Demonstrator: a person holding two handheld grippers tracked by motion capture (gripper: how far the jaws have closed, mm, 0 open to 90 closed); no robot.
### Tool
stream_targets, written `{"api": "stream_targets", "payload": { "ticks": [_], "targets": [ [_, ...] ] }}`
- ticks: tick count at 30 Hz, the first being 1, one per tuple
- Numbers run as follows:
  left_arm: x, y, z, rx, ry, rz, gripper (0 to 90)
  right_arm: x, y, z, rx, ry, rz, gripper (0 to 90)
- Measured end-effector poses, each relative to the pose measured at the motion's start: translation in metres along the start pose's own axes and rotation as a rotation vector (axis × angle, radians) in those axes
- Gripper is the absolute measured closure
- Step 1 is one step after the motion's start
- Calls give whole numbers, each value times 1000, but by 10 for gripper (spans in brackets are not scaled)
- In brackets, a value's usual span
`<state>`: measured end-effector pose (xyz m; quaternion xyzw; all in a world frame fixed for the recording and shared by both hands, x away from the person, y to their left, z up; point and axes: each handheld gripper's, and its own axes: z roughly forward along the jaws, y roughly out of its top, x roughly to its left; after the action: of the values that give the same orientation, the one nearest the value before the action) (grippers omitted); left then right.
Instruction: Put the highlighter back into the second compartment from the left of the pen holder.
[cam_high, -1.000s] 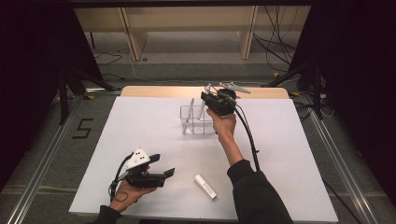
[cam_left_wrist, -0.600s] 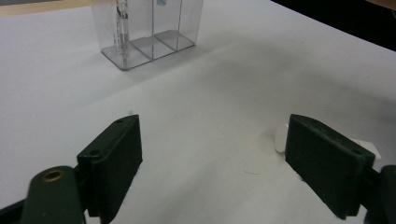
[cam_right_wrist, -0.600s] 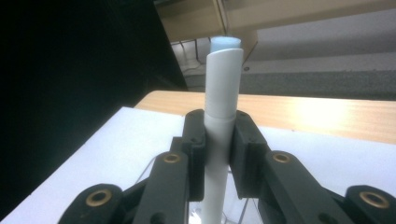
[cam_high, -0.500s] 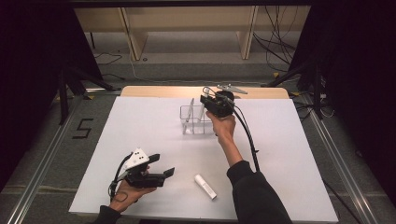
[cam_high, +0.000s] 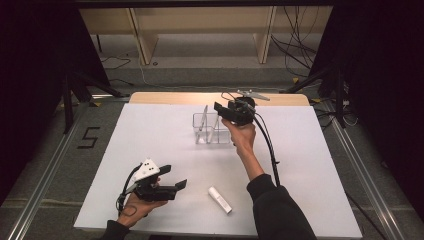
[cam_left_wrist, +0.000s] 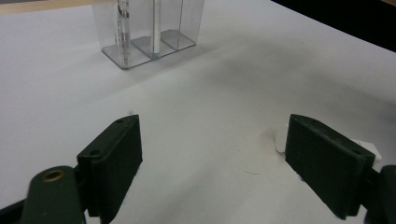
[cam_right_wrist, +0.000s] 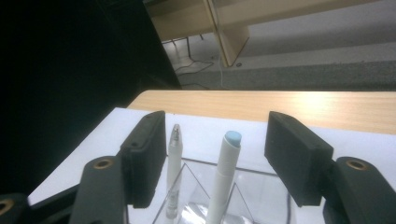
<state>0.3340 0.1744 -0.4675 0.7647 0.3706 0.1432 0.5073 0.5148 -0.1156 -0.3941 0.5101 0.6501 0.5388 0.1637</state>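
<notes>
A clear plastic holder (cam_high: 212, 131) with several compartments stands at the back middle of the white table. My right gripper (cam_high: 220, 111) hovers over it. Its jaws have just been opening and now stand open. Between them, untouched, a white pen with a blue tip (cam_right_wrist: 229, 158) stands in the holder (cam_right_wrist: 252, 196). A second white pen (cam_right_wrist: 174, 158) leans beside the left jaw. My left gripper (cam_high: 172, 177) rests open near the front left with nothing between its jaws. A white marker (cam_high: 220, 199) lies on the table to its right, and in the left gripper view the marker (cam_left_wrist: 280, 138) peeks out behind the right jaw.
The white sheet (cam_high: 150, 135) covers most of the table, with a strip of bare wood (cam_high: 180, 97) along the far edge. Black cables trail from both grippers. Dark stands and shelving legs sit on the floor beyond the table.
The right gripper's jaws have spread apart over the holder, letting go of the blue-tipped pen. Neither hand has shifted.
</notes>
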Motion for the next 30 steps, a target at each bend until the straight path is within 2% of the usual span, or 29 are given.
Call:
{"api": "stream_targets", "payload": {
  "ticks": [5, 10, 21, 30],
  "targets": [
    [1, 0, 0, -4, -2, -12, 183, -3, -3, -12, 1, 4, -14, 347],
    [2, 0, 0, -7, 1, -16, 183, -2, -9, -28, 11, 19, -58, 322],
    [3, 0, -1, -9, 0, -26, 183, 10, -22, -53, 54, 43, -141, 298],
    [2, 0, -1, -11, 2, -29, 182, 19, -30, -68, 79, 72, -171, 282]
  ]
}}
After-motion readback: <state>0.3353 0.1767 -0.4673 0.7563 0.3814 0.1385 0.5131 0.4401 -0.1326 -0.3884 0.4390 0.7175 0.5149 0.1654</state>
